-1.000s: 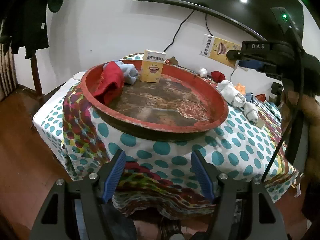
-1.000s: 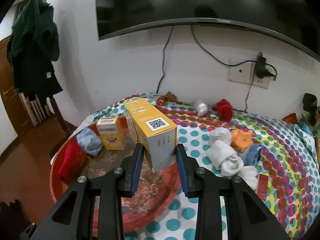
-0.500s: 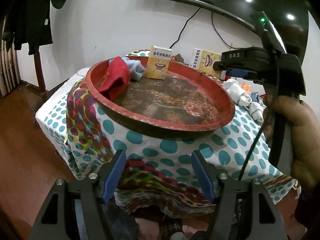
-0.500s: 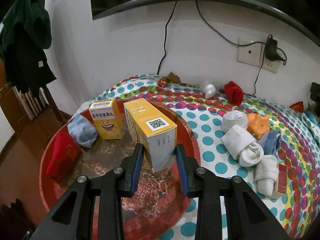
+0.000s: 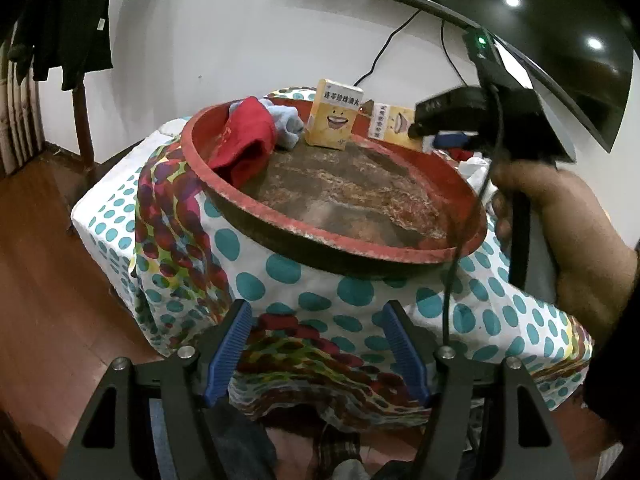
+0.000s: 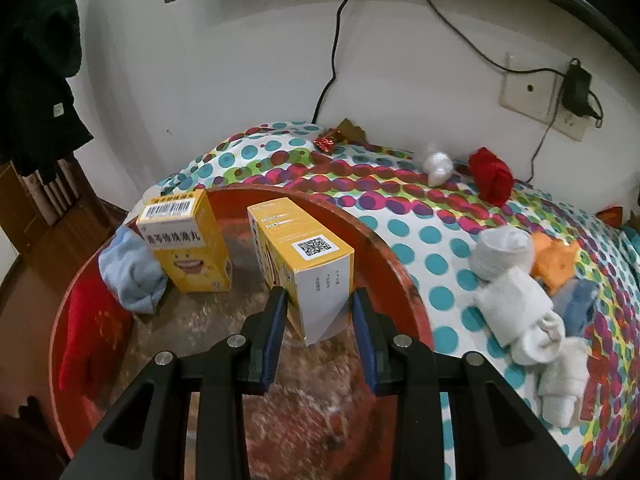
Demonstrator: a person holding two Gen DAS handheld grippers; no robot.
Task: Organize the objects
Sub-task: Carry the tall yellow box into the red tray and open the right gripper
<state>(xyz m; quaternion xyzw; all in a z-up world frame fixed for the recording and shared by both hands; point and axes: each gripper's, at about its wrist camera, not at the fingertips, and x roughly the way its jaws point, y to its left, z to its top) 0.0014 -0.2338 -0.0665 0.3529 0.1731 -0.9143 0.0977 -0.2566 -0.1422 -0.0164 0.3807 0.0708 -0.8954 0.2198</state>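
Note:
A round red tray sits on the polka-dot table. My right gripper is shut on a yellow box and holds it low over the tray's far side, beside a second yellow box standing in the tray. A light-blue sock and a red cloth lie at the tray's left. In the left wrist view the tray, standing box, held box and red cloth show. My left gripper is open and empty below the table's front edge.
On the tablecloth right of the tray lie rolled white socks, an orange item, a blue sock, a red sock and a white ball. Cables and a wall socket are behind.
My right gripper has carried the yellow box down and left into the tray, closer to the standing box. The left gripper has stayed open, with its view shifted slightly.

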